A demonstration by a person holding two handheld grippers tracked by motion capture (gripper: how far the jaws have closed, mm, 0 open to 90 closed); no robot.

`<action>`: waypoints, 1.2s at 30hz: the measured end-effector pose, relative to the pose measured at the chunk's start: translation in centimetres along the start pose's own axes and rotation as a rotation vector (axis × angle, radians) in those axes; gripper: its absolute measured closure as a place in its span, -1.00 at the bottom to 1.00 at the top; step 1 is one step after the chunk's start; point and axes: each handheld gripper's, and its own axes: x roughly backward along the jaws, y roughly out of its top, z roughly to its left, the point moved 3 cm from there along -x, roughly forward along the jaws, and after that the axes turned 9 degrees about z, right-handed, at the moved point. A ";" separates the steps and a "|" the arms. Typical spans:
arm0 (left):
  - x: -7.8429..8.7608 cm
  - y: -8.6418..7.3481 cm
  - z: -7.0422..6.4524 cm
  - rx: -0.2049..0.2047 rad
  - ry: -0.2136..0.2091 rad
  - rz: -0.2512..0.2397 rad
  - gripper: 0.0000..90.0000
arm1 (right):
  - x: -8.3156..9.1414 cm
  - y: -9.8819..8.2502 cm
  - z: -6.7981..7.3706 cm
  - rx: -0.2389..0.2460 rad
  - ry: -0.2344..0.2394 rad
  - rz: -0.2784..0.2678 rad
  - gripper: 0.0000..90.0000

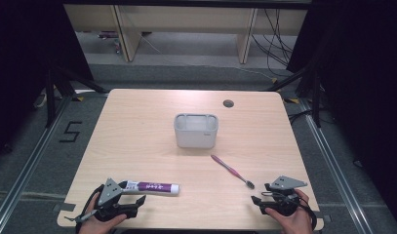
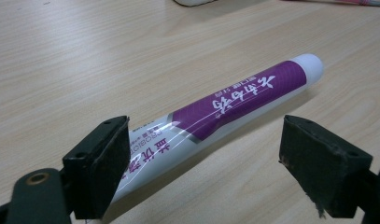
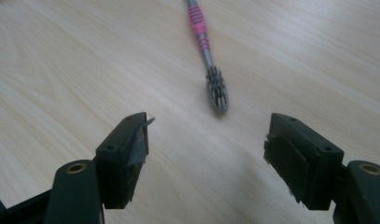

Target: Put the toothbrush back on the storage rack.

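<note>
A pale wooden table (image 1: 137, 131) with rounded corners has a small round cable hole (image 1: 228, 103) near its far edge. Around the middle stands a grey open-topped container (image 1: 196, 130); a pink-handled toothbrush (image 1: 232, 171) lies near and right of it, and a purple-and-white toothpaste tube (image 1: 152, 187) lies near the left front edge

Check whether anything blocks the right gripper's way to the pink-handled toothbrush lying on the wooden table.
Nothing visible does. The right gripper has its jaws open, and only bare wooden table lies between them and the bristle head of the pink-handled toothbrush just ahead.
</note>
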 end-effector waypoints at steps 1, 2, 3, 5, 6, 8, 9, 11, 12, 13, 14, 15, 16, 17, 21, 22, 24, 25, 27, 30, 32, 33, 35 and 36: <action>0.0 0.0 0.0 0.000 0.001 0.001 -0.64 | 0.0 0.0 0.0 -0.008 0.002 0.003 -0.32; 0.0 0.0 0.0 0.000 0.001 0.001 -0.64 | 0.0 0.0 0.0 -0.002 0.002 -0.002 -0.32; -0.1 0.0 0.0 0.007 -0.001 -0.003 -0.64 | 0.1 0.1 0.1 -0.016 0.006 0.000 -0.32; -0.1 0.0 0.0 0.006 0.000 -0.002 -0.64 | 0.0 0.2 -0.1 0.019 0.003 -0.013 -0.30; -0.1 0.0 -0.1 0.007 0.000 0.001 -0.64 | 0.0 0.2 -0.1 0.020 0.005 -0.017 -0.28; -0.1 0.0 0.0 0.003 0.000 0.006 -0.64 | 0.0 0.2 -0.1 0.009 0.006 -0.013 -0.25; -0.1 0.0 0.0 0.002 0.001 0.004 -0.64 | 0.1 0.3 0.0 -0.006 0.011 -0.003 -0.22; -0.1 0.0 0.0 0.001 -0.001 0.001 -0.64 | 0.1 0.4 0.0 0.001 0.007 -0.016 -0.19; -0.2 0.0 0.0 0.001 0.000 0.003 -0.64 | 0.1 0.6 0.2 -0.008 0.013 -0.022 -0.14; -0.2 0.0 0.0 0.000 0.000 0.004 -0.64 | 0.1 0.6 0.2 -0.008 0.013 -0.022 -0.14; -0.2 0.0 0.0 -0.001 0.000 0.004 -0.64 | 0.2 0.9 0.0 0.030 0.013 -0.035 -0.01; -0.2 0.0 0.0 -0.002 -0.001 0.004 -0.64 | 0.2 0.9 0.1 0.024 0.016 -0.037 0.05; -0.2 0.0 0.0 -0.003 -0.002 0.005 -0.64 | 0.4 1.1 0.1 0.021 0.011 -0.040 0.10; -0.2 0.0 0.0 -0.003 -0.002 0.005 -0.64 | 0.4 1.3 -0.1 0.053 -0.006 -0.064 0.22; -0.2 0.0 0.0 0.001 0.000 0.009 -0.64 | 0.6 1.9 0.1 0.059 0.009 -0.068 0.58; -0.2 0.0 0.0 0.002 0.000 0.009 -0.64 | 0.4 2.1 -0.1 0.078 0.004 -0.070 0.63; -0.3 0.0 0.0 0.003 0.000 0.009 -0.64 | 0.3 2.4 -0.1 0.053 0.018 -0.057 0.74; -0.3 0.0 0.0 0.006 -0.003 0.007 -0.64 | 0.1 2.7 -0.3 0.054 0.002 -0.076 0.78; -0.3 0.0 0.0 0.002 -0.002 0.011 -0.64 | 0.0 3.2 -0.4 0.054 0.009 -0.073 0.86; -0.4 0.0 0.0 0.006 -0.005 0.005 -0.64 | -0.2 3.8 -0.8 0.094 -0.007 -0.081 0.95; -0.3 0.0 0.1 0.006 -0.001 0.007 -0.64 | -0.7 4.7 -0.7 0.103 -0.010 -0.068 1.00; -0.3 0.0 0.1 0.006 -0.001 0.007 -0.64 | -0.7 4.7 -0.7 0.103 -0.010 -0.068 1.00; -0.3 0.0 0.1 0.005 -0.006 0.009 -0.64 | -1.2 5.5 -0.6 0.110 -0.018 -0.069 1.00; -0.4 0.0 0.1 0.005 -0.006 0.009 -0.64 | -1.2 5.7 -0.4 0.096 -0.008 -0.058 1.00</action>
